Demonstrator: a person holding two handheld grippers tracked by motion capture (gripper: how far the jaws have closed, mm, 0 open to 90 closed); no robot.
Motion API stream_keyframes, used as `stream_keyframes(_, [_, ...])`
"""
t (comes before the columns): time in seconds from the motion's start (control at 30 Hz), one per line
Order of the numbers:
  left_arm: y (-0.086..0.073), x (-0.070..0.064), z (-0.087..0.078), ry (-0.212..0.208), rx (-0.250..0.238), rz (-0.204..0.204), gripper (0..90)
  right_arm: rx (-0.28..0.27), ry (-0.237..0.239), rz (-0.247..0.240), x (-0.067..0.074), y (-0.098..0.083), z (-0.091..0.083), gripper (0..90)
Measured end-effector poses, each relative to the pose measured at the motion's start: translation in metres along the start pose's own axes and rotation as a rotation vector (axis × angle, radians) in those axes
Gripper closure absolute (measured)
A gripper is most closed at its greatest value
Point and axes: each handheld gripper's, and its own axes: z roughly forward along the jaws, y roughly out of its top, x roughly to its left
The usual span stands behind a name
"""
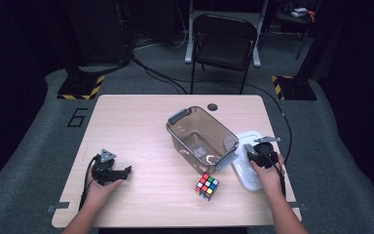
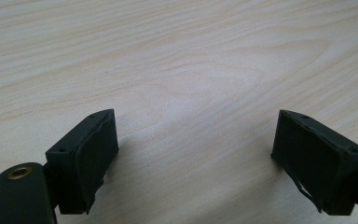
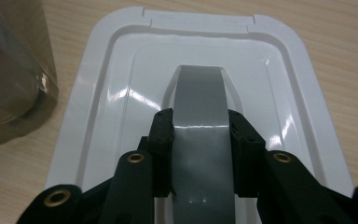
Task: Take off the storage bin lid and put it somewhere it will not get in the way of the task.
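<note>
A clear brownish plastic bin [image 1: 202,139] with grey latches stands open at the table's middle. Its white lid [image 3: 121,93] lies flat on the table to the bin's right, also seen as the white lid [image 1: 246,173] in the high view. My right gripper [image 3: 200,128] is shut on the lid's grey handle [image 3: 199,98], one jaw on each side. In the high view the right gripper [image 1: 262,155] sits over the lid. A Rubik's cube [image 1: 207,185] rests in front of the bin. My left gripper [image 2: 193,140] is open over bare wood, at the table's front left [image 1: 111,170].
The wooden table [image 1: 136,126] has a small round hole [image 1: 212,107] near its far edge. A black folding chair [image 1: 224,44] stands beyond the table, with cables on the grey floor. The bin's corner [image 3: 9,79] shows at the left of the right gripper view.
</note>
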Motion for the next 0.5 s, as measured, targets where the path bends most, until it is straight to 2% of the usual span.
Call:
stream_keyframes(0.27, [0.0000, -0.0001, 0.0000, 0.000, 0.000, -0.001, 13.7, -0.001, 0.001, 0.002, 0.0002, -0.0020, 0.0015, 66.2])
stream_keyframes(0.43, [0.0000, -0.0001, 0.0000, 0.002, 0.000, 0.000, 13.7, -0.011, 0.010, -0.005, 0.0005, -0.0011, -0.0011, 58.4])
stream_keyframes(0.5, [0.0000, -0.0001, 0.0000, 0.000, 0.000, -0.001, 13.7, -0.016, 0.012, 0.006, 0.0013, -0.0005, -0.0034, 55.9])
